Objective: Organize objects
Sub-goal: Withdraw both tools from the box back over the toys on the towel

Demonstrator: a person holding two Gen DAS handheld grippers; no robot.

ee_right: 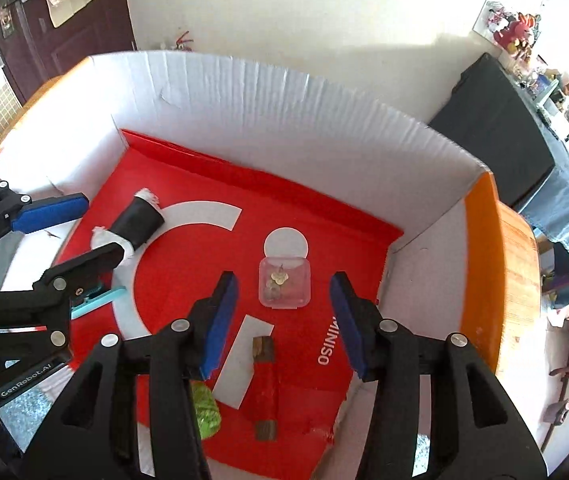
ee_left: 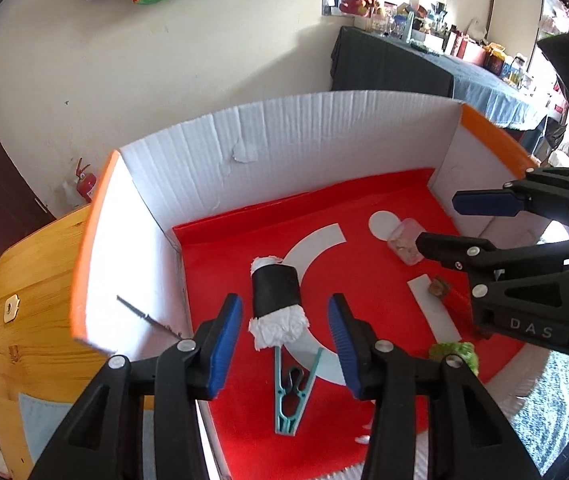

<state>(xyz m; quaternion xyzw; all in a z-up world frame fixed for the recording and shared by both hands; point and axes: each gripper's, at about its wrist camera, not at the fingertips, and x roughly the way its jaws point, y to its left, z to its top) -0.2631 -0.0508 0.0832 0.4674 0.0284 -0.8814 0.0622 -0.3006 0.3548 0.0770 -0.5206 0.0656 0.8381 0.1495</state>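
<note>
A black roll with white tissue at both ends [ee_left: 277, 300] [ee_right: 132, 226] lies on the red mat [ee_left: 224, 264] [ee_right: 188, 288]. My left gripper [ee_left: 285, 304] [ee_right: 101, 226] hovers over it, open, its blue pads either side and clear of it. A teal clothes peg [ee_left: 290, 394] [ee_right: 92, 300] lies just in front of the roll. My right gripper [ee_right: 283, 280] [ee_left: 438, 221] is open above a small clear plastic box [ee_right: 284, 284] [ee_left: 404, 240] holding small trinkets, without touching it. A red stick with wooden ends [ee_right: 264, 384] and a green ball [ee_right: 204, 408] [ee_left: 456, 354] lie nearer.
White corrugated cardboard walls [ee_left: 284, 140] [ee_right: 284, 120] with orange outer sides enclose the mat on three sides. The box stands on a round wooden table [ee_left: 24, 280] [ee_right: 516, 280]. A dark-covered table with clutter [ee_left: 404, 64] and a fire extinguisher [ee_left: 86, 186] stand beyond.
</note>
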